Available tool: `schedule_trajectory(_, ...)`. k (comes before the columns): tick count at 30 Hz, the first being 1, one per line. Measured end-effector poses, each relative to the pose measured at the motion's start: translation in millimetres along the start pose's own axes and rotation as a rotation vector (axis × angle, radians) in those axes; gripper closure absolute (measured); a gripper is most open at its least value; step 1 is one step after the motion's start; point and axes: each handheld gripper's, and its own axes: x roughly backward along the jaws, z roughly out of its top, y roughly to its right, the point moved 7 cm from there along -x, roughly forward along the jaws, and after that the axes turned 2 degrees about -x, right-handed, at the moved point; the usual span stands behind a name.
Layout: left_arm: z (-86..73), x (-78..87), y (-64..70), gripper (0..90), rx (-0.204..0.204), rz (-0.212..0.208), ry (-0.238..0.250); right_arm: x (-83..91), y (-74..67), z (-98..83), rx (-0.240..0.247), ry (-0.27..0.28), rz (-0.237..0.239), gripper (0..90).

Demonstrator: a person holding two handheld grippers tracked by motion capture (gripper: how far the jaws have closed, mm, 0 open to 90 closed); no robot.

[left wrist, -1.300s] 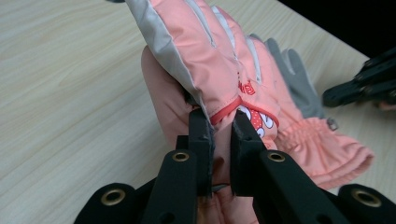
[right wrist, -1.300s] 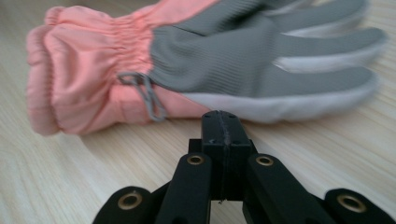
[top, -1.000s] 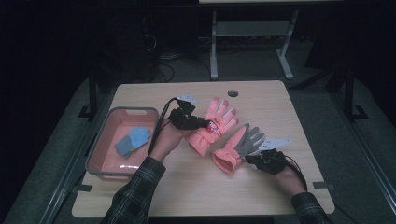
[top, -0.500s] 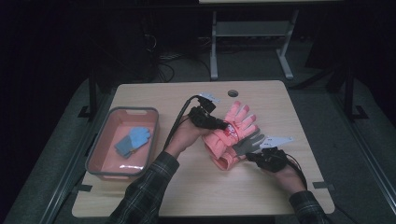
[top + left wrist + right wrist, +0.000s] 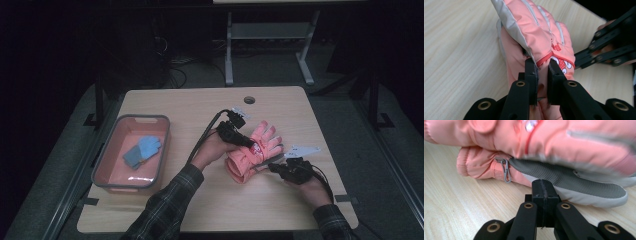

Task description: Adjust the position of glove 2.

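Two pink padded gloves lie stacked right of the table's centre. The upper glove [image 5: 263, 141] [image 5: 536, 27] rests over the lower one [image 5: 239, 169], fingers pointing away from me. My left gripper [image 5: 243, 141] [image 5: 542, 73] is shut on the upper glove's fabric near its red cuff seam. My right gripper [image 5: 274, 167] [image 5: 542, 185] is shut, its tips pressed against the grey palm side of the lower glove [image 5: 579, 182], with nothing seen between the jaws. A small metal clip [image 5: 506, 171] hangs from the lower glove's cuff.
A pink tub with a grey rim [image 5: 107, 150] stands at the table's left and holds a pair of blue gloves [image 5: 141, 151]. A cable hole [image 5: 249, 100] sits near the table's far edge. A metal stand is behind the table.
My left gripper has carried the upper pink glove to the right and laid it over the other glove. The right gripper has stayed by the grey palm.
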Motion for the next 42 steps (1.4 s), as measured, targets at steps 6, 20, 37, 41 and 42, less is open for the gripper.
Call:
schedule_trajectory(6, -2.8, -8.3, -1.9, 80.8, -0.002, -0.018, -0.01, 13.1, -2.5, 8.9, 0.009, 0.015, 0.013, 90.0)
schedule_trajectory(20, -2.3, -9.0, -2.7, 64.9, -0.037, 0.004, 0.004, 5.5, 12.3, 68.9, 0.015, 0.119, -0.028, 90.0)
schedule_trajectory(37, -24.7, -33.2, -12.6, 26.7, 0.015, 0.001, -0.043, -25.1, 15.2, 49.4, 0.009, -0.005, -0.037, 90.0)
schedule_trajectory(41, -29.4, -42.9, -14.3, 17.7, 0.065, -0.067, -0.056, -25.6, 15.1, 45.1, 0.008, -0.011, -0.031, 90.0)
schedule_trajectory(42, -29.8, -45.1, -13.5, 17.7, 0.069, -0.076, -0.055, -25.6, 14.5, 44.3, 0.011, -0.013, -0.033, 90.0)
